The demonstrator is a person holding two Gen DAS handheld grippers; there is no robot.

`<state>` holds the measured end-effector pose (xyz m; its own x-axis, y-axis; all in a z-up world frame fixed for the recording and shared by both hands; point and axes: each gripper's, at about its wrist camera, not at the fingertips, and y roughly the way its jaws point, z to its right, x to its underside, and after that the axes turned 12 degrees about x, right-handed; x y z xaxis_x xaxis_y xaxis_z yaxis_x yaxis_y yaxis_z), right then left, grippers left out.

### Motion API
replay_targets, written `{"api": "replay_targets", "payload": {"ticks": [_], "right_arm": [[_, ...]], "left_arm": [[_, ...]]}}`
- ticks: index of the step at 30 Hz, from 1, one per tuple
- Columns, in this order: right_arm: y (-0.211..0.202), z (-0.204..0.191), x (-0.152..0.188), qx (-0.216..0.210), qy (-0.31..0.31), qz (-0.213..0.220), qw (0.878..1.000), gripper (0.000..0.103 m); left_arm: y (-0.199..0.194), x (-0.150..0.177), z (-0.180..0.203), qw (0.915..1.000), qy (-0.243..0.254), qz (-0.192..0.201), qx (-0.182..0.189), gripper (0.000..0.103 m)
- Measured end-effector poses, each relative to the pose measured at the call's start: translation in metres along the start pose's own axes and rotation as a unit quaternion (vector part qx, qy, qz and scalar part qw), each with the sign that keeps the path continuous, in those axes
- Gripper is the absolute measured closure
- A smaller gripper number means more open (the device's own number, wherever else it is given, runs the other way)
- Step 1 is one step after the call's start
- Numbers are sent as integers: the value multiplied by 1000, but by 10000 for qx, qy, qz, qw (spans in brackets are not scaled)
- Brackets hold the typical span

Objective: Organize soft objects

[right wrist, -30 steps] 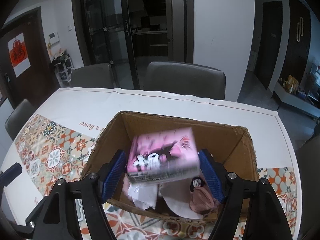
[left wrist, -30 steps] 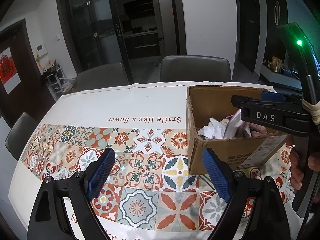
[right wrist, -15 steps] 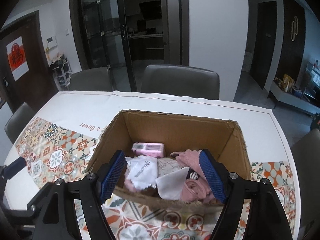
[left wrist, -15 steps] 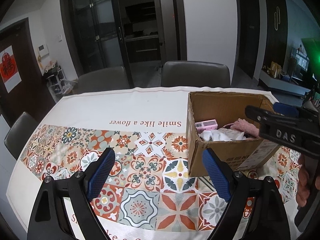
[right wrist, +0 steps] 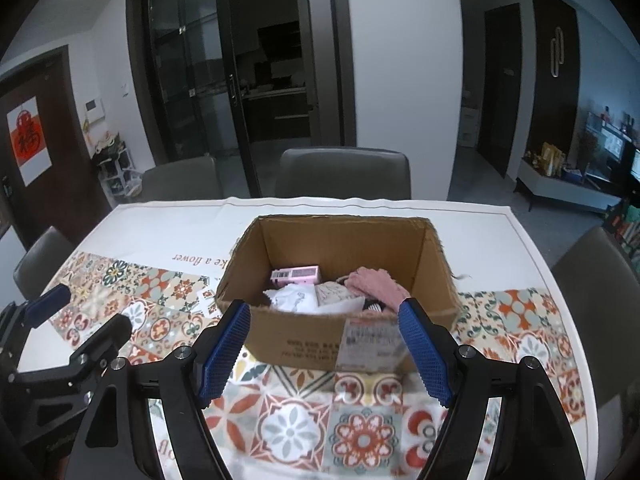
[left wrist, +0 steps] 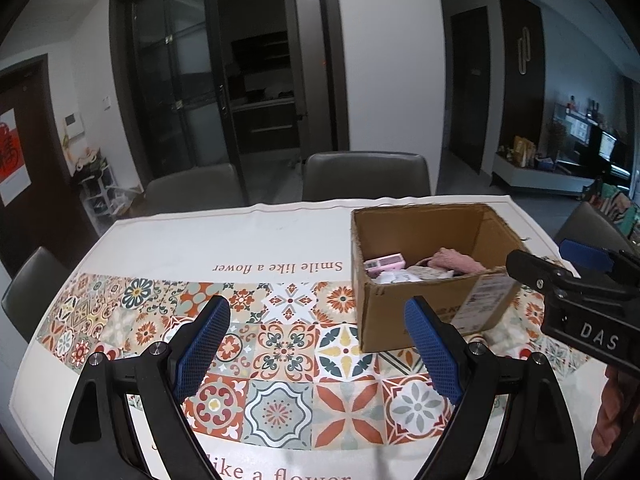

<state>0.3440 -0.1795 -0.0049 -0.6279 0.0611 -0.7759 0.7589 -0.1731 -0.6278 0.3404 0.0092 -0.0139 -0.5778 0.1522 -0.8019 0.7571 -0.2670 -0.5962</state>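
Observation:
An open cardboard box (right wrist: 304, 340) stands on the patterned tablecloth; it also shows in the left wrist view (left wrist: 400, 312). Inside lie a pink tissue pack (right wrist: 296, 274), white cloths (right wrist: 294, 298) and a pink fuzzy cloth (right wrist: 376, 286). My right gripper (right wrist: 324, 344) is open and empty, just in front of the box. My left gripper (left wrist: 316, 344) is open and empty over the tablecloth, left of the box. The right gripper's body (left wrist: 576, 292) shows at the right of the left wrist view.
The table (left wrist: 240, 240) carries a white cloth with a tiled band. Grey chairs (right wrist: 344, 172) stand at the far side and at both ends. Glass doors and a dark hallway lie behind.
The right gripper let go of the pink tissue pack, which now lies in the box. The right gripper has drawn back toward the table's front. The left gripper has barely moved.

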Motion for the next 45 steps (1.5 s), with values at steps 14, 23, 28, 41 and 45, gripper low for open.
{"api": "replay_targets", "payload": {"ticks": [14, 23, 28, 41, 45], "right_arm": [[-73, 17, 36, 403, 463, 187, 9979, 25], [-117, 32, 57, 391, 353, 375, 9979, 25], [-139, 48, 75, 326, 364, 423, 9979, 25], [-198, 84, 125, 298, 522, 525, 9968, 25], [-215, 89, 138, 357, 487, 628, 9962, 25]], "left_arm": [[-58, 20, 22, 9983, 302, 358, 349, 10], [-100, 40, 46, 9981, 137, 550, 240, 6], [-126, 58, 66, 9978, 89, 635, 137, 6], [-185, 101, 105, 9973, 196, 692, 136, 6], [-200, 110, 113, 9972, 223, 703, 115, 5]]}}
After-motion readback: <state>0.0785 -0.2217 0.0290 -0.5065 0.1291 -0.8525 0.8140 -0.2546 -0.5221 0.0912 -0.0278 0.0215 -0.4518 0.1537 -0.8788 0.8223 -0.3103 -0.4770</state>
